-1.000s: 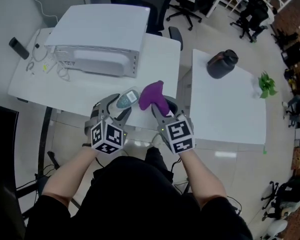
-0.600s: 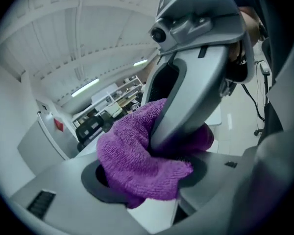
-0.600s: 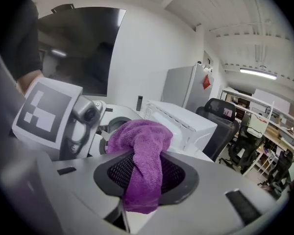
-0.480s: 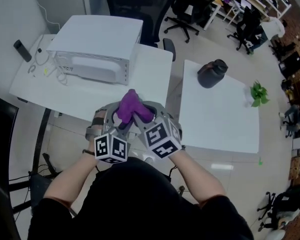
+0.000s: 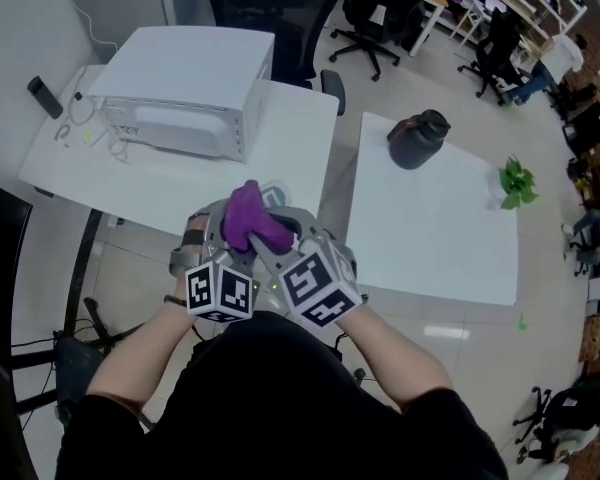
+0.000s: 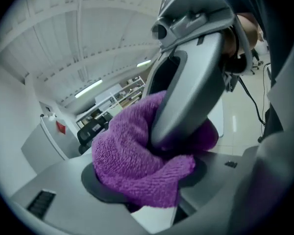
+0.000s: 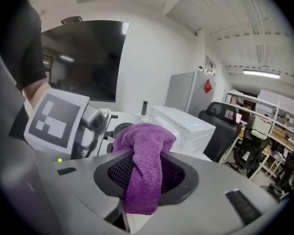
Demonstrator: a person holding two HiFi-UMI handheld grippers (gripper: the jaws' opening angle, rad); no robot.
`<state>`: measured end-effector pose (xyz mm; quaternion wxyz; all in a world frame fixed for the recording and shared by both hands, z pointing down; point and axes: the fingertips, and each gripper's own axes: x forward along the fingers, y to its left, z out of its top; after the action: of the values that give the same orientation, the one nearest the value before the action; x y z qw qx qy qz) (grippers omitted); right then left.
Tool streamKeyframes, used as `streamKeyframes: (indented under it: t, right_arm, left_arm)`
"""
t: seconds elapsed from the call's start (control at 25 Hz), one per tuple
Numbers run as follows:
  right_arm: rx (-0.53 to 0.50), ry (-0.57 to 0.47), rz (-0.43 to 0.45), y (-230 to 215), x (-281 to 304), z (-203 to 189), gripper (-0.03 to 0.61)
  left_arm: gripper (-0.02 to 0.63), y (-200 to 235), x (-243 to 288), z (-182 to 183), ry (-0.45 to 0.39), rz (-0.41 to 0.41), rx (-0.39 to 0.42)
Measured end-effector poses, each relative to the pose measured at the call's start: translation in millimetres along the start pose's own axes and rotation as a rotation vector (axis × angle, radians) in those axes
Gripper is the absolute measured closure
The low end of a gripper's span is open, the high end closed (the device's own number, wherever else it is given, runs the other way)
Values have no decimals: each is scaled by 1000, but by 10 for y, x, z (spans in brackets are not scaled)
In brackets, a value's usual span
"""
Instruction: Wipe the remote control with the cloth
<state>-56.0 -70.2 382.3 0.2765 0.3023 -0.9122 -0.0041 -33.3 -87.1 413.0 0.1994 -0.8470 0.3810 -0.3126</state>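
The right hand-held gripper (image 5: pixel 280 233) pinches the purple cloth (image 5: pixel 246 216) tight so it can rub with it. The cloth is pressed down over the remote control (image 5: pixel 273 194), and only a little end of the remote control peeks out behind it. The left hand-held gripper (image 5: pixel 218 230) seems to squeeze the remote control from both sides to keep it steady, though the cloth hides most of that grip, and both are held up off the tabletop (image 5: pixel 160 183), close to the person.

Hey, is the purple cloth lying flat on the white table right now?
No, the purple cloth is pinched in the right claw, hanging down between its dark pads.
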Motion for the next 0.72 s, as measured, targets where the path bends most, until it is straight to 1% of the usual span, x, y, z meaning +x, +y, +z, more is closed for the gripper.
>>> streamKeyframes:
  t: [0.08, 0.16, 0.24, 0.36, 0.44, 0.48, 0.56, 0.64, 0.72]
  right_arm:
    - [3, 10, 10, 48, 40, -70, 451]
    - [5, 24, -8, -6, 36, -175, 451]
    - [8, 46, -53, -158, -21, -257, 451]
    - [28, 73, -153, -500, -159, -333, 453]
    - [55, 66, -203, -671, -259, -337, 453]
    - [62, 51, -214, -696, -304, -299, 453]
    - [57, 11, -190, -575, -334, -165, 453]
    - [41, -13, -111, -288, -266, -47, 453]
    - [27, -7, -31, -13, -167, -19, 451]
  left_arm:
    - [364, -39, -27, 41, -12, -1, 21]
    - [364, -86, -76, 47, -21, -4, 36]
    - [364, -132, -127, 62, -29, -5, 45]
    - [364, -173, -188, 66, -36, -8, 38]
    - [365, -177, -221, 33, -34, -10, 31]
    - [364, -172, -232, 10, -32, -10, 27]
    - [364, -157, -237, -31, -29, -8, 17]
    - [364, -148, -234, -31, -32, -6, 15]
    - [364, -156, -243, 16, -41, -9, 21]
